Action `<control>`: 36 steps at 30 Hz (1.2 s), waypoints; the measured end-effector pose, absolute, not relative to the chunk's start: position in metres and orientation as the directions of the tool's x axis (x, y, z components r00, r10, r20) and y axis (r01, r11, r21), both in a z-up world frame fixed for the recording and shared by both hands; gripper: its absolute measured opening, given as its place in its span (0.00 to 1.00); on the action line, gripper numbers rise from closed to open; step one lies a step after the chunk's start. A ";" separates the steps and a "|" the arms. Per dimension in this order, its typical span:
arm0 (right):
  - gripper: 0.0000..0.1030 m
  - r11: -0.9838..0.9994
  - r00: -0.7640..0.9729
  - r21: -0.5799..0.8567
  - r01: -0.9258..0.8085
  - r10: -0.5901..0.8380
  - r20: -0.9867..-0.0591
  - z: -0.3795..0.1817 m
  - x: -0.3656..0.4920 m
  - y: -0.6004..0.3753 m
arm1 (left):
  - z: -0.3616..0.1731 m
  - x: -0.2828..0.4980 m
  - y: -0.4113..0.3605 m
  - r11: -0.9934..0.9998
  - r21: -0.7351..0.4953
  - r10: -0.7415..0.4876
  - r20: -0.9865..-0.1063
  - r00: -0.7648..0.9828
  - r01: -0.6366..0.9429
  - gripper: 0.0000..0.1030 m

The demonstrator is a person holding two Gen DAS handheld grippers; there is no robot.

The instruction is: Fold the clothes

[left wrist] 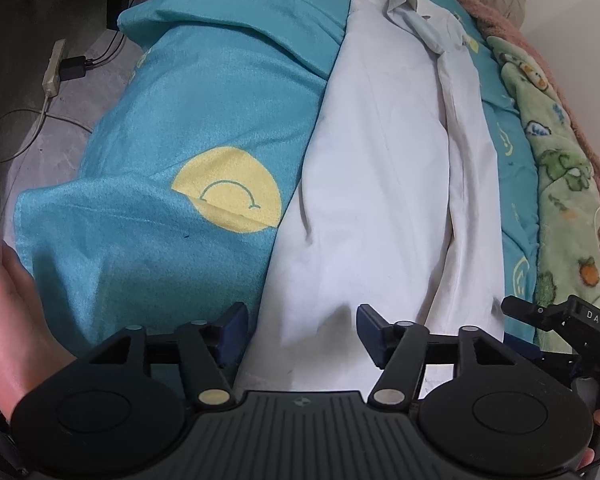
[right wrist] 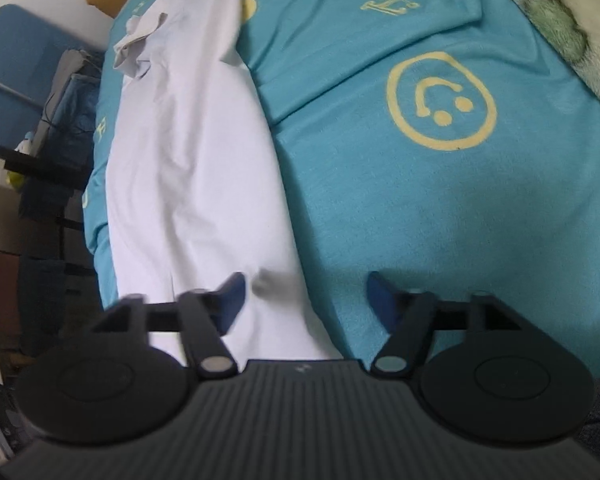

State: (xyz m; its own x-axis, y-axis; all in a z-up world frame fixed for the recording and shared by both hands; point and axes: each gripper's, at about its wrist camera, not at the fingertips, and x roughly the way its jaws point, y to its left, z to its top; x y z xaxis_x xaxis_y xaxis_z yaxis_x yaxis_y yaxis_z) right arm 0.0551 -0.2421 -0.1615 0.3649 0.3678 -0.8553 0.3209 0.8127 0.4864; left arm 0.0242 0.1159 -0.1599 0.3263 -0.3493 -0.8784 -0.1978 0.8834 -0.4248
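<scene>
A white shirt [left wrist: 384,184] lies lengthwise on a teal bed sheet [left wrist: 172,120], folded into a long narrow strip, its grey collar [left wrist: 412,8] at the far end. My left gripper [left wrist: 302,324] is open, its fingers straddling the shirt's near left edge just above the hem. The right gripper shows at the right edge of the left wrist view [left wrist: 560,320]. In the right wrist view the shirt [right wrist: 192,184] runs up the left side. My right gripper [right wrist: 306,292] is open over the shirt's near right edge, left finger over white cloth, right finger over the sheet [right wrist: 440,208].
A green patterned blanket [left wrist: 556,168] and a pink one [left wrist: 512,24] lie along the bed's right side. A power strip with cables [left wrist: 54,66] sits on the floor to the left. A blue chair [right wrist: 24,60] and dark shelving stand beyond the bed's left side.
</scene>
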 end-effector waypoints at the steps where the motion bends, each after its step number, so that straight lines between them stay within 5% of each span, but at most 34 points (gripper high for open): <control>1: 0.68 0.813 0.356 0.488 0.319 0.374 -0.856 -0.163 0.055 -0.240 | -0.160 0.024 0.116 0.884 -0.423 -0.348 -0.879 0.326 -0.196 0.63; 8: 0.68 0.820 0.277 0.506 0.269 0.437 -0.856 -0.170 0.058 -0.225 | -0.160 0.025 0.110 0.903 -0.393 -0.324 -0.890 0.322 -0.176 0.64; 10: 0.60 0.833 0.245 0.505 0.226 0.453 -0.857 -0.170 0.057 -0.217 | -0.161 0.025 0.108 0.903 -0.395 -0.330 -0.889 0.318 -0.169 0.63; 14: 0.58 0.914 0.169 0.405 0.027 0.395 -0.903 -0.167 0.048 -0.180 | -0.163 0.025 0.101 0.911 -0.389 -0.337 -0.895 0.293 -0.140 0.55; 17: 0.46 0.928 0.162 0.372 -0.016 0.369 -0.915 -0.164 0.041 -0.171 | -0.162 0.022 0.091 0.936 -0.338 -0.301 -0.914 0.272 -0.099 0.37; 19: 0.14 0.921 0.155 0.389 -0.031 0.389 -0.908 -0.162 0.037 -0.172 | -0.159 0.022 0.084 0.955 -0.288 -0.263 -0.931 0.253 -0.070 0.11; 21: 0.11 0.909 0.184 0.414 -0.045 0.414 -0.891 -0.154 0.035 -0.174 | -0.153 0.018 0.084 0.949 -0.311 -0.286 -0.920 0.268 -0.057 0.04; 28: 0.09 0.873 0.343 0.487 -0.009 0.460 -0.819 -0.110 0.026 -0.202 | -0.118 -0.007 0.117 0.828 -0.551 -0.468 -0.781 0.415 -0.103 0.03; 36: 0.08 0.853 0.522 0.520 -0.029 0.457 -0.720 -0.035 0.003 -0.230 | -0.054 -0.037 0.139 0.685 -0.718 -0.525 -0.604 0.599 -0.124 0.02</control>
State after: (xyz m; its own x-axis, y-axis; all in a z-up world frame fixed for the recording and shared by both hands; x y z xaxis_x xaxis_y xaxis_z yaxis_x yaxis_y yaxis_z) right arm 0.0027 -0.2298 -0.0350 0.5217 0.4570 -0.7204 -0.0290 0.8534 0.5204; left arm -0.0366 0.1393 -0.0536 0.5990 -0.5254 -0.6043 -0.1241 0.6846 -0.7182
